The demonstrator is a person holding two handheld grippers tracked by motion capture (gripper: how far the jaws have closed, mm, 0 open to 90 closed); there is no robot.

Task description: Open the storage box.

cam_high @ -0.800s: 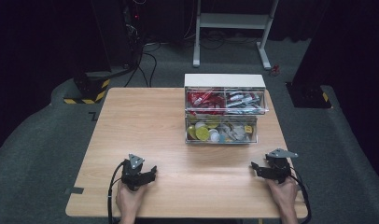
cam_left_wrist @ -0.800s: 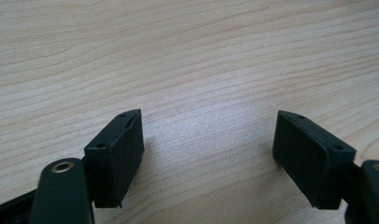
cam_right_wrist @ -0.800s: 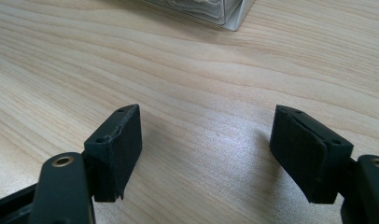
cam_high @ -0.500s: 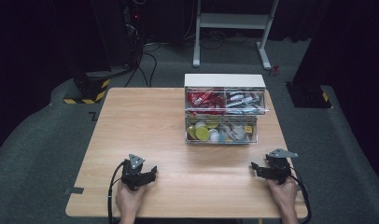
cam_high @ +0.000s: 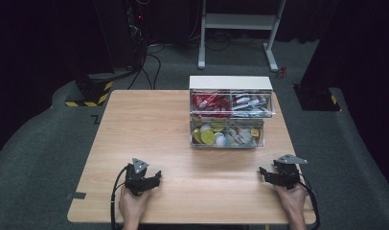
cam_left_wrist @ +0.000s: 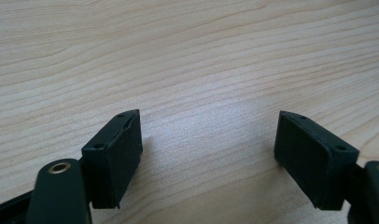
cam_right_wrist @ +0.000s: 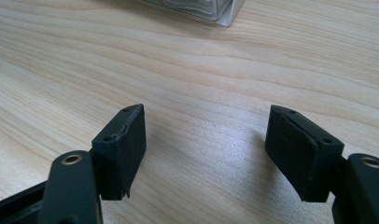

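Observation:
A clear two-tier drawer box [cam_high: 230,111] with a white top stands at the back right of the wooden table [cam_high: 149,124]; its upper tier holds red and white packets, its lower tier yellow and white round pieces. My left gripper [cam_high: 153,179] rests on the table near the front left, held by a hand. In the left gripper view its jaws [cam_left_wrist: 208,154] stand wide apart over bare wood with nothing between them. My right gripper [cam_high: 266,173] rests near the front right, also open [cam_right_wrist: 206,151] and empty. A corner of the box [cam_right_wrist: 211,9] shows at the top of the right gripper view.
Around the table lies grey carpet. A black and yellow striped base [cam_high: 87,93] stands at the back left with cables on the floor, a white frame [cam_high: 238,28] stands behind the box, and a black base [cam_high: 317,96] is at the right.

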